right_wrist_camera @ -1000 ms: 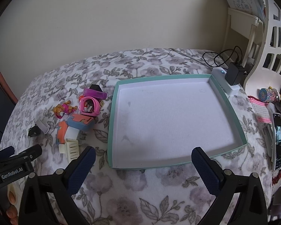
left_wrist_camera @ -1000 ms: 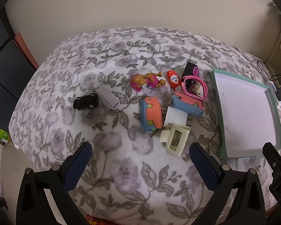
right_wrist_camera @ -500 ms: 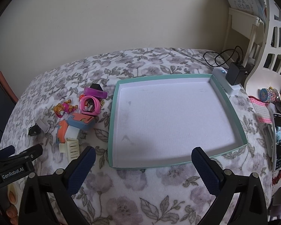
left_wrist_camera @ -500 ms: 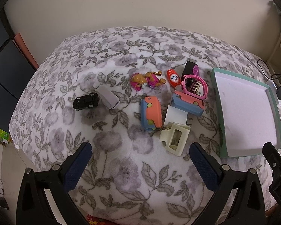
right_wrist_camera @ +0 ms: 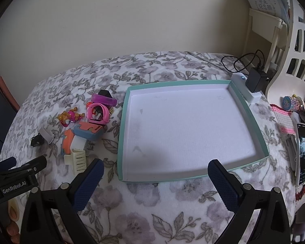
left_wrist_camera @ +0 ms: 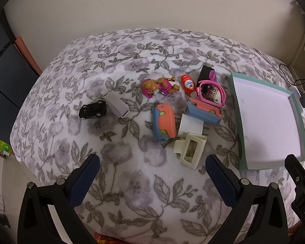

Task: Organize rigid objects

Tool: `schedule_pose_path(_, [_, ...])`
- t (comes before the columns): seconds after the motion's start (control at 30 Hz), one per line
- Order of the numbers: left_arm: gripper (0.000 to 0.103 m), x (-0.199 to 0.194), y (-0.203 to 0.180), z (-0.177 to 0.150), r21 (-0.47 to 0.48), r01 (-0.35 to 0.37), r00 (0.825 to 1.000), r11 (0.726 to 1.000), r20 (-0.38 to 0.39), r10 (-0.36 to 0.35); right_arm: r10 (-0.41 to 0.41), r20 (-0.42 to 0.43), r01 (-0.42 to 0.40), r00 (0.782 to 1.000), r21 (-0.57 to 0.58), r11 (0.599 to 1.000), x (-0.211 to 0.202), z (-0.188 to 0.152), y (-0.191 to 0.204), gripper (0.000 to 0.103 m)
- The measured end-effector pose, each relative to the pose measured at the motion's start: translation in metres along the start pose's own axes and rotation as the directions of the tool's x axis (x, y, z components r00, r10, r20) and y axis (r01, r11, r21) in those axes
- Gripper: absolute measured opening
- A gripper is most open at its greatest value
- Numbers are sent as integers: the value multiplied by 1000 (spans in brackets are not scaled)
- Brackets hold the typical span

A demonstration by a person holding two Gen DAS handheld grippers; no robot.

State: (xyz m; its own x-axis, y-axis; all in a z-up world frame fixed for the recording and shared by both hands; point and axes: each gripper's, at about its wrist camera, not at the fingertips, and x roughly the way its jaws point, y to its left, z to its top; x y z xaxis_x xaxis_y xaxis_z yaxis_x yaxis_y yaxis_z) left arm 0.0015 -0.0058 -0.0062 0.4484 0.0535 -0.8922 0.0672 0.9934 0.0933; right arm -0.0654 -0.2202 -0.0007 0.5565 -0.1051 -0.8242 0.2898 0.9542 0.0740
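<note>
A pile of small objects lies on the floral blanket: a cream hair clip (left_wrist_camera: 190, 150), an orange-and-blue toy (left_wrist_camera: 164, 122), a white plug adapter (left_wrist_camera: 191, 124), a second blue-and-coral toy (left_wrist_camera: 204, 112), a pink watch band (left_wrist_camera: 212, 91), a red tube (left_wrist_camera: 187, 83), a pink dog figure (left_wrist_camera: 155, 86), a grey case (left_wrist_camera: 116, 105) and a black toy car (left_wrist_camera: 93, 109). To their right sits an empty teal-rimmed tray (left_wrist_camera: 236, 109) (right_wrist_camera: 124, 122). My left gripper (left_wrist_camera: 152, 174) hovers open just short of the hair clip. My right gripper (right_wrist_camera: 155, 183) is open over the tray's near rim.
A white power strip with a black charger (right_wrist_camera: 254, 81) and cable sits behind the tray. A phone (right_wrist_camera: 302, 150), knitted pink mat and trinkets lie at the right edge. A white lattice headboard (right_wrist_camera: 299, 36) stands at the far right. Dark furniture borders the bed's left side.
Both views have drifted only slightly; the tray sits a little farther from the right gripper. Nothing on the blanket has moved, and both grippers stay open.
</note>
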Motion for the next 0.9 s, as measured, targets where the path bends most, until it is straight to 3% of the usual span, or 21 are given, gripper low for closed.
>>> schedule_pose_path(0.9, [103,1,1,-2,-9,7,1000,1000,2,-7,6,-3,-7,1000,-41,999,0,0,6,103])
